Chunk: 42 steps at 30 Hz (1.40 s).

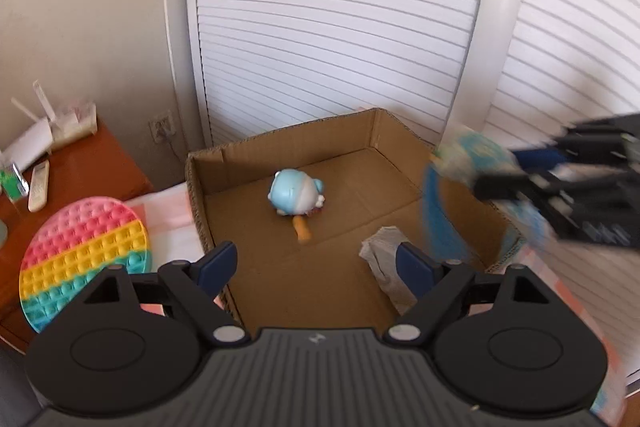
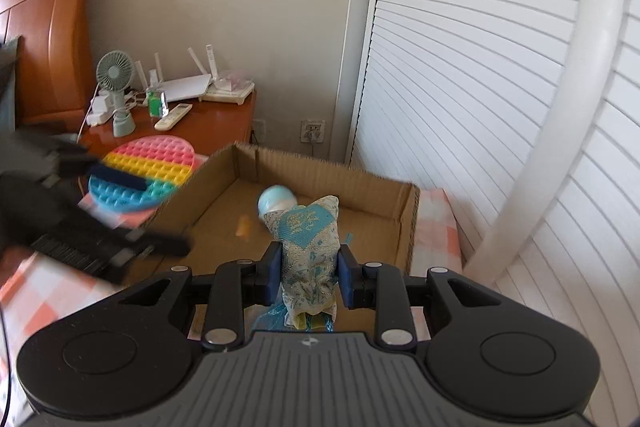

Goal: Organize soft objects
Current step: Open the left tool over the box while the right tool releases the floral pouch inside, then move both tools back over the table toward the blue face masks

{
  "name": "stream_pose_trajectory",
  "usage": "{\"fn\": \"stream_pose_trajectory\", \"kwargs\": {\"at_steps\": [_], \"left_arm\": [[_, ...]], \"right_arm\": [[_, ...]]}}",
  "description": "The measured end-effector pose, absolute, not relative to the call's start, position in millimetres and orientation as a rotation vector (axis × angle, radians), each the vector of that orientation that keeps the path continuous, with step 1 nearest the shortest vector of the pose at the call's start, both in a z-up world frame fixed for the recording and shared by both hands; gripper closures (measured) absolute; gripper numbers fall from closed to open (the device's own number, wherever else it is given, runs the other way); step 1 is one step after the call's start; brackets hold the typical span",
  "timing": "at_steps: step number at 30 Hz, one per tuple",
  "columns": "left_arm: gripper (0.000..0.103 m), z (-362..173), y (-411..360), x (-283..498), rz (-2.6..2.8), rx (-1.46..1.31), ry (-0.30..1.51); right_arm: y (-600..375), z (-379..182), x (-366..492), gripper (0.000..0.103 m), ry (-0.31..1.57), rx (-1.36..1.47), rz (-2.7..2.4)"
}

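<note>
An open cardboard box [image 1: 280,155] [image 2: 360,183] sits on a checked cloth. Inside lie a light blue plush toy [image 1: 296,193] [image 2: 276,201] with an orange part and a grey crumpled cloth [image 1: 384,259]. My left gripper [image 1: 316,267] is open and empty above the box's near side. My right gripper [image 2: 308,267] is shut on a blue and cream patterned fabric pouch [image 2: 308,247] and holds it over the box; it shows blurred in the left wrist view [image 1: 472,163]. A rainbow pop-it mat [image 1: 84,259] [image 2: 144,175] lies left of the box.
A wooden nightstand [image 2: 208,123] at the left holds a small fan [image 2: 116,87], a router [image 2: 184,87] and a remote [image 1: 39,185]. White louvred doors [image 1: 340,27] stand behind the box. A wooden headboard [image 2: 52,27] is at the far left.
</note>
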<state>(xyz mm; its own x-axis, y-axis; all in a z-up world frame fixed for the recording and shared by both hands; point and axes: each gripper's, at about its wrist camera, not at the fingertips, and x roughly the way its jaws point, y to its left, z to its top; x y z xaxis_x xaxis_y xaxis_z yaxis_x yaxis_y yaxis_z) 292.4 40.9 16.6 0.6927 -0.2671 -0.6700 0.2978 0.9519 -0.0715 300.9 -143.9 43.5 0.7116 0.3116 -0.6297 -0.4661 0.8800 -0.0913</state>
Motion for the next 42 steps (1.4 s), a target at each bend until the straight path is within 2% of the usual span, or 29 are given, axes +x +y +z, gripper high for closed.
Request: {"fn": "stream_pose_trajectory", "kwargs": {"at_steps": [2,4,5,6,8,9,15,26,30,42], "left_arm": [[0.010,19,49,285,-0.292,0.059,0.728],[0.007,22,56,276,-0.271,0.099,0.716],[0.007,22,59,273,-0.266,0.123,0.717],[0.007,22,62,268,-0.261,0.141,0.717],[0.006,22,67,258,-0.259,0.160,0.716],[0.006,21,69,252,-0.264,0.166,0.717],[0.006,20,77,216,-0.300,0.175,0.731],[0.005,18,59,125,-0.386,0.136,0.731],[0.002,11,40,93,-0.425,0.156,0.701],[0.001,-15,-8,55,-0.540,0.174,0.720]], "right_arm": [[-135,46,319,0.070,0.652,-0.238,0.437],[-125,47,338,0.065,0.667,-0.217,0.450],[-122,46,345,0.050,0.672,-0.201,0.449],[-118,45,351,0.025,0.675,-0.190,0.438],[-115,43,354,0.003,0.669,-0.174,0.418],[-117,43,353,0.001,0.659,-0.154,0.419],[-129,42,326,0.000,0.697,-0.108,0.414],[-168,37,206,0.000,0.689,-0.192,0.316],[-184,29,159,0.000,0.687,-0.188,0.290],[-216,-46,76,0.000,0.786,-0.148,0.146]]}}
